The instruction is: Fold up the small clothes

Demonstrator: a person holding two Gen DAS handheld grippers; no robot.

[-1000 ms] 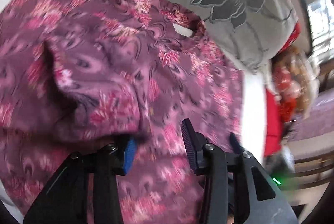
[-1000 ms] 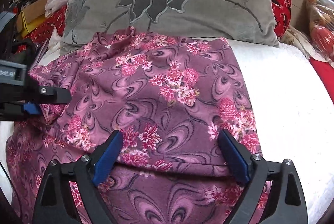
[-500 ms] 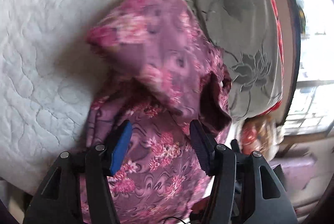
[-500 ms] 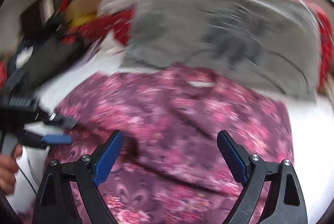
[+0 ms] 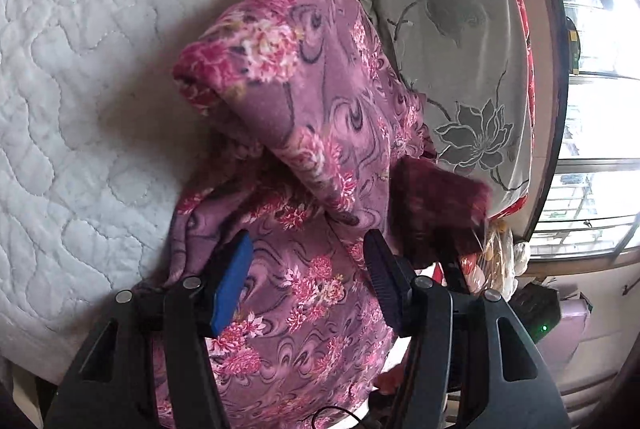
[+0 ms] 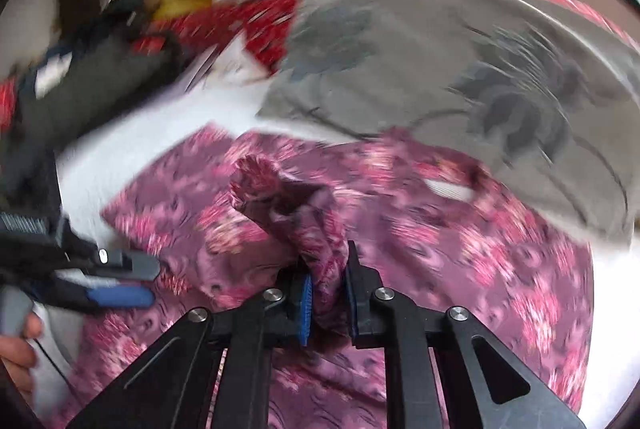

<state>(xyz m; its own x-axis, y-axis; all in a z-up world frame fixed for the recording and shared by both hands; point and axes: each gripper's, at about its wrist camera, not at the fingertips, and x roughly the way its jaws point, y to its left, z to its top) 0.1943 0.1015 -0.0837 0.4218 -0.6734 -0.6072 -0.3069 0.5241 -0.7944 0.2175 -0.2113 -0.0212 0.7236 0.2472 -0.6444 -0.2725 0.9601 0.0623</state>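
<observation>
The right gripper [image 6: 326,299], wide apart a second ago, is now being closed on a fold of the floral garment [image 6: 420,249]. The left gripper [image 5: 308,281] is held apart over it, nothing pinched.

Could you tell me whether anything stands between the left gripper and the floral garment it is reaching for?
Nothing visible does. The left gripper hangs open directly over the purple floral garment, with only cloth below its jaws. The right gripper is closing on a bunched fold of it; the grey pillow lies behind.
</observation>
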